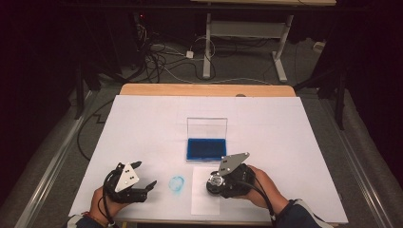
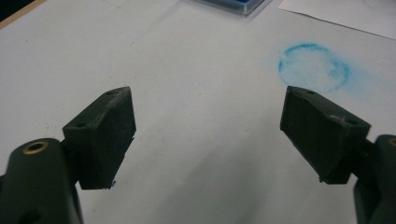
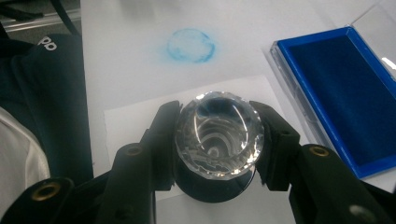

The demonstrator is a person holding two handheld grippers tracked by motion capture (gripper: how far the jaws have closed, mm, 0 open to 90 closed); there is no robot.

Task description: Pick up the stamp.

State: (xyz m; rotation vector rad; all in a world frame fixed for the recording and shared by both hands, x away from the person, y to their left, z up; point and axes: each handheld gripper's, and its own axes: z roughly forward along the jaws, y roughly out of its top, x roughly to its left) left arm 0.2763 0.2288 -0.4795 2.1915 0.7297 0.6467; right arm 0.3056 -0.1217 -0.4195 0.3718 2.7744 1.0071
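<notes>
Clear faceted round stamp (image 3: 218, 140) clamped between the right gripper (image 3: 219, 140) jaws over a small paper sheet (image 3: 130, 121), just in front of the open blue ink pad (image 3: 348, 88), round blue ink print (image 3: 191, 45) left of the sheet, left gripper (image 2: 208, 130) beyond the print, jaws wide apart, holding nothing.

One round clear stamp (image 3: 218, 140); one blue ink pad (image 1: 206, 148); one small paper sheet (image 1: 200, 199); one blue ring mark (image 1: 177, 184); two tongs.

High view overhead, both gripper views close, sharing blue ring mark (image 2: 314, 66)
</notes>
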